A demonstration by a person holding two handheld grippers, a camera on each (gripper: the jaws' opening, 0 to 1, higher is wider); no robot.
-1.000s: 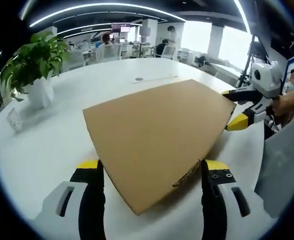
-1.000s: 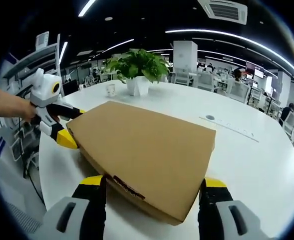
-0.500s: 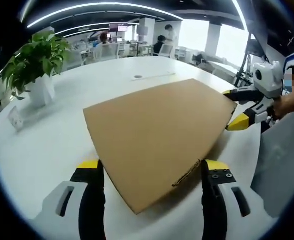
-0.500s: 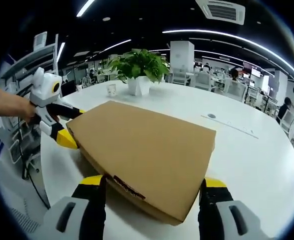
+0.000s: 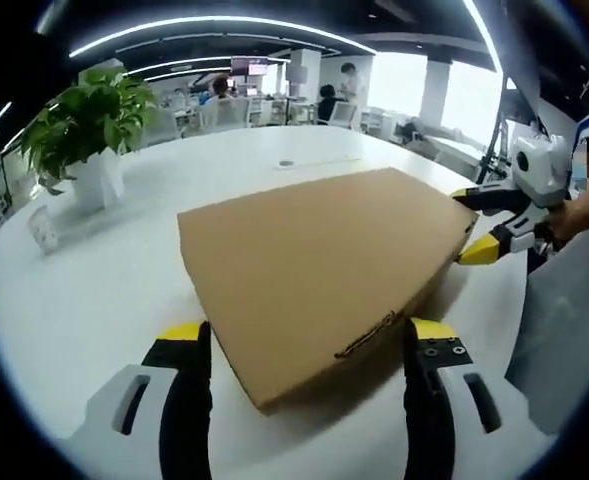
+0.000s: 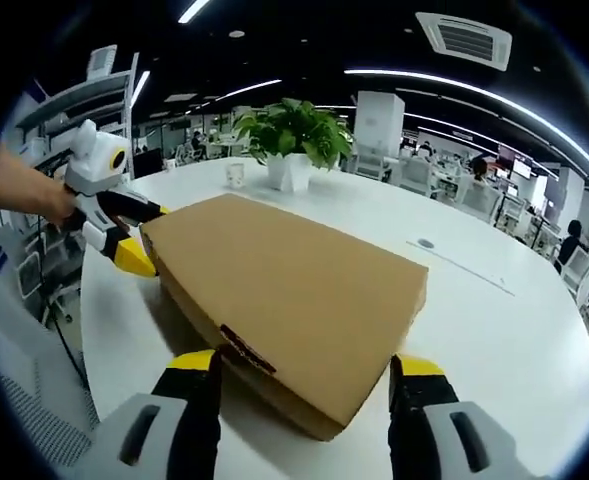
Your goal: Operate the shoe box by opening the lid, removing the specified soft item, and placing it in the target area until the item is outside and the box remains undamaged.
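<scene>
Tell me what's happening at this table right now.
A person is working a closed cardboard box on a white table with hand-held tongs. The left tongs are open, straddling one corner of the box; the right tongs are open, straddling the opposite corner. The lid is not yet lifted, and nothing is out of the box. A potted plant stands farther back on the table.
</scene>
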